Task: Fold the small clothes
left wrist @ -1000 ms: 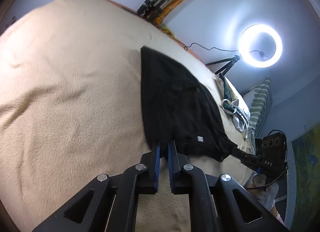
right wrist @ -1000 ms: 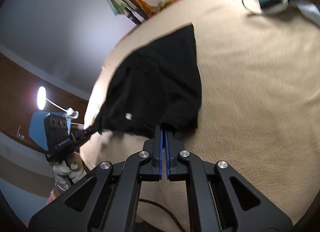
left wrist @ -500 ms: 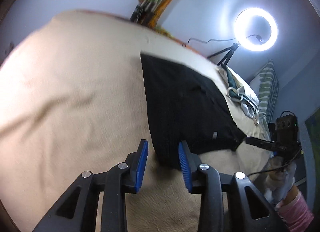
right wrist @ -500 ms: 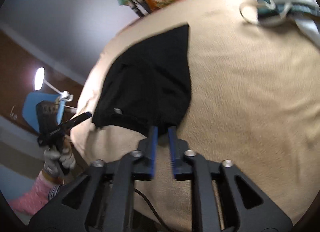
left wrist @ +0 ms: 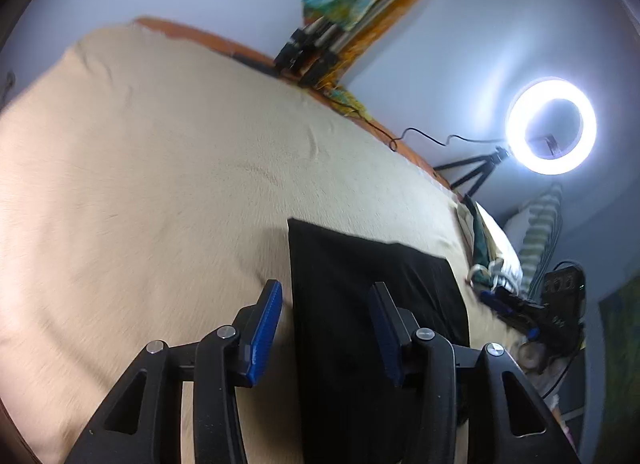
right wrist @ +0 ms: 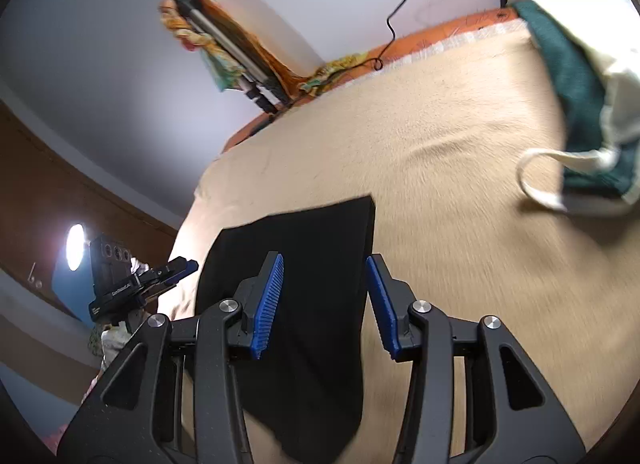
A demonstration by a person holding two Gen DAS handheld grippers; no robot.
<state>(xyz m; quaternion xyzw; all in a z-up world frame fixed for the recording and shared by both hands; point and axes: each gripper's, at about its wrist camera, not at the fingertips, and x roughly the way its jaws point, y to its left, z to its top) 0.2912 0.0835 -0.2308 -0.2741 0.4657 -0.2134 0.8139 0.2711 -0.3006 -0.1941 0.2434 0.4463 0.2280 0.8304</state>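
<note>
A beige blanket (left wrist: 168, 192) is spreading out beneath and ahead of the jaws, a ring light (left wrist: 551, 125) is glowing far ahead to their right, and a green-and-white cloth bundle (right wrist: 580, 112) is lying well ahead, right of them.

The black garment (left wrist: 360, 304) has been released by the left gripper (left wrist: 326, 328) and right gripper (right wrist: 324, 300); both sets of jaws have been spread wide; the cloth now lies toward 6 o'clock.

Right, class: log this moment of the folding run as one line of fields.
left hand-held gripper: open | right hand-held gripper: open | black garment: flat on beige blanket, ungripped
</note>
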